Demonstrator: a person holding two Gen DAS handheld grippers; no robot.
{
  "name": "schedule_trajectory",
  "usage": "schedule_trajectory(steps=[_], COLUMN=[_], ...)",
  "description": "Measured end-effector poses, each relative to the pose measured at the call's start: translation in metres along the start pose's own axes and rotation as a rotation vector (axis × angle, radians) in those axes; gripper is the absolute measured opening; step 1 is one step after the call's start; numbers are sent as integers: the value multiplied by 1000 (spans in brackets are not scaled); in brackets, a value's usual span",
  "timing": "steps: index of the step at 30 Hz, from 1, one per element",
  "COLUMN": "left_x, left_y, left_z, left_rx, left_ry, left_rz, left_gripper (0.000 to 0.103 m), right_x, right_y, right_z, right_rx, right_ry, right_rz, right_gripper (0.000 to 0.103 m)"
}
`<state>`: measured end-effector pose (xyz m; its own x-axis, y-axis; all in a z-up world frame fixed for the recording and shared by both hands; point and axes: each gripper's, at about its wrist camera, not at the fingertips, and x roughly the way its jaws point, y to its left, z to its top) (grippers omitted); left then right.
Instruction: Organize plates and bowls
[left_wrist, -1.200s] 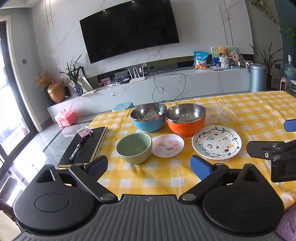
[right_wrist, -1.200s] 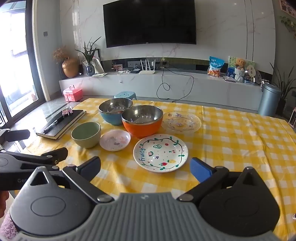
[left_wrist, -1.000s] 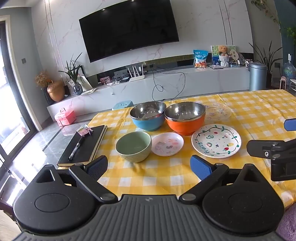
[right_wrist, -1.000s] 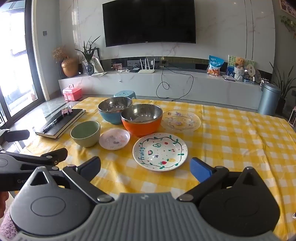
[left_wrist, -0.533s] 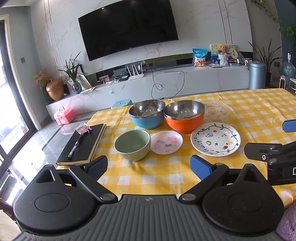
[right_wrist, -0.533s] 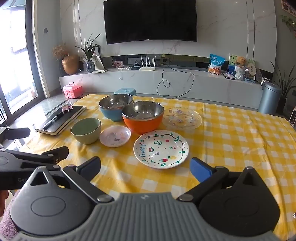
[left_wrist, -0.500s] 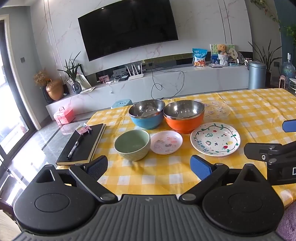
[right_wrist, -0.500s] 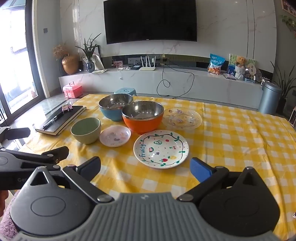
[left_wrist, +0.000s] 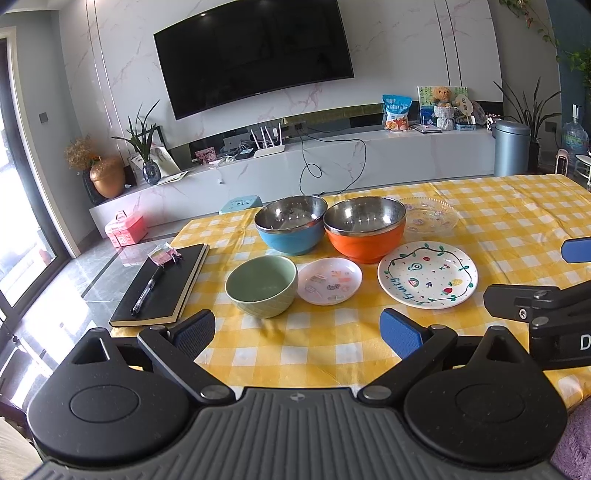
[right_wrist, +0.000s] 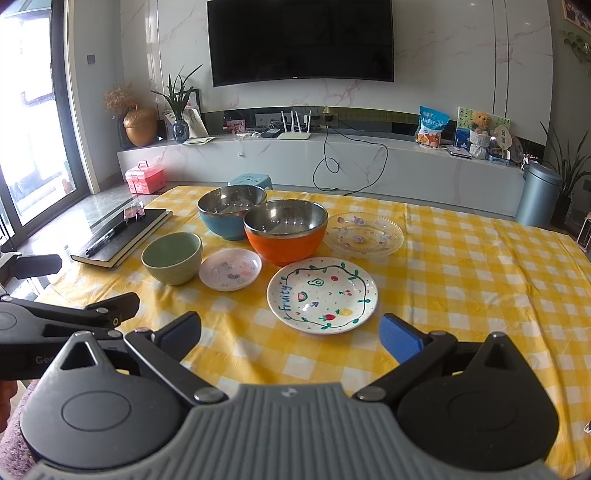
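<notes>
On the yellow checked tablecloth (left_wrist: 332, 350) stand a green bowl (left_wrist: 261, 286), a small pink plate (left_wrist: 329, 281), a white "Fruity" plate (left_wrist: 427, 274), a blue steel-lined bowl (left_wrist: 291, 225), an orange steel-lined bowl (left_wrist: 365, 229) and a clear glass plate (left_wrist: 430, 218). My left gripper (left_wrist: 297, 330) is open and empty, hovering near the table's front edge before the green bowl. My right gripper (right_wrist: 290, 334) is open and empty, just in front of the "Fruity" plate (right_wrist: 322, 294). The same dishes show in the right wrist view: green bowl (right_wrist: 172, 257), pink plate (right_wrist: 229, 269), orange bowl (right_wrist: 285, 232).
A black notebook (left_wrist: 162, 286) with a pen lies at the table's left edge. Beyond the table are a TV console (left_wrist: 332, 166), a pink box (left_wrist: 125, 228) on the floor and a grey bin (left_wrist: 511, 147). The right part of the cloth (right_wrist: 480, 266) holds nothing.
Both grippers have drifted slightly; the dishes sit a touch closer and lower in view. Nothing was taken hold of and both grippers stay open.
</notes>
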<state>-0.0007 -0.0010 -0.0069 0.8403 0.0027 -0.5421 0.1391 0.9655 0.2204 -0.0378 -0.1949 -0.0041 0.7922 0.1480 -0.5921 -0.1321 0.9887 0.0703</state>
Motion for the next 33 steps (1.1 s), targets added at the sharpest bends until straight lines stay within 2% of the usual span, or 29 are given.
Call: schedule_trajectory(steps=[33], left_x=[6], left_y=[-5], left_z=[-8], left_rx=[3], left_ry=[9], left_rz=[-4], left_gripper=[103], right_x=[2], right_y=[0], right_z=[-2], right_rx=[-1], right_ry=[8], right_rz=[2], right_gripper=[100])
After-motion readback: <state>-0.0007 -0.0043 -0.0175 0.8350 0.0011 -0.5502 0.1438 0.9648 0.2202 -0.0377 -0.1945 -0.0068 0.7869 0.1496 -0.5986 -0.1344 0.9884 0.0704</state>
